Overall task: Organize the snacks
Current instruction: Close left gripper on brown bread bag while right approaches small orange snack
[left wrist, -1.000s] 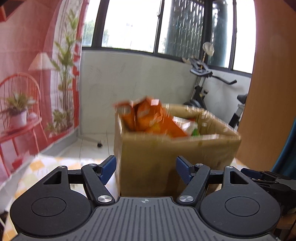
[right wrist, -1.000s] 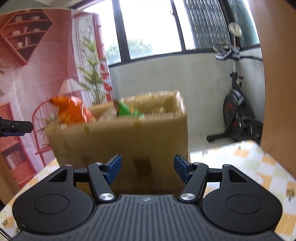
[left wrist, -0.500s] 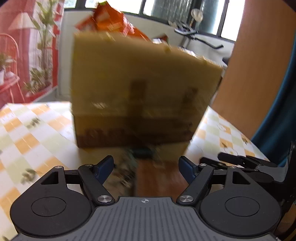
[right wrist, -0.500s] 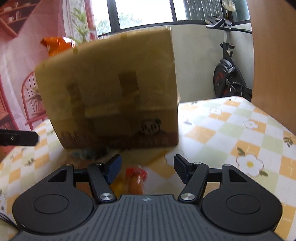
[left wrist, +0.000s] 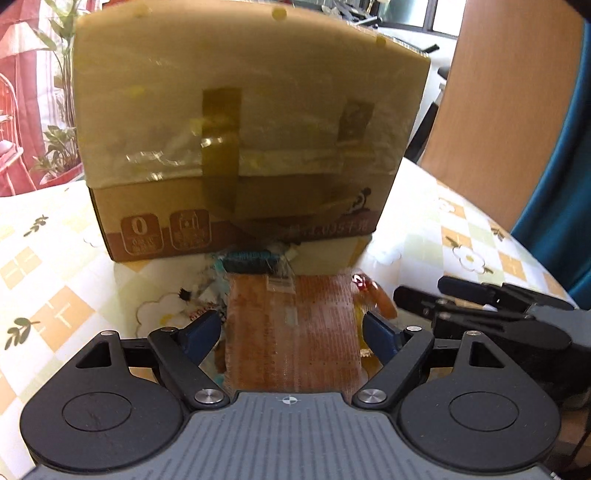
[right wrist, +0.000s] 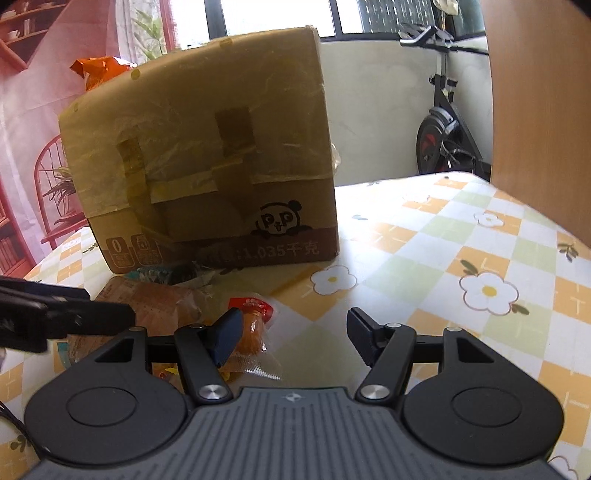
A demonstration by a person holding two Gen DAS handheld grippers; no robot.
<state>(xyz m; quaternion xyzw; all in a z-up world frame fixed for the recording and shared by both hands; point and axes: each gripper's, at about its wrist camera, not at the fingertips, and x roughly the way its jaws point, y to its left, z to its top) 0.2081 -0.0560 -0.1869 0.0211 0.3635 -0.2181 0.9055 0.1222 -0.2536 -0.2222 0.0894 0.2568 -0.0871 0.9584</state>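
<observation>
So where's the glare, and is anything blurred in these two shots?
Left wrist view: glare on the shiny tape across the brown cardboard box, lower print slightly smeared. Right wrist view: windows blown out white, box sharp, black left gripper at the left edge blurred.

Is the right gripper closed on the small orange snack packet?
No. The right gripper stands open over the tablecloth, and the small orange snack packet lies beside its left finger, not pinched.

Exercise bike beneath bright windows
</observation>
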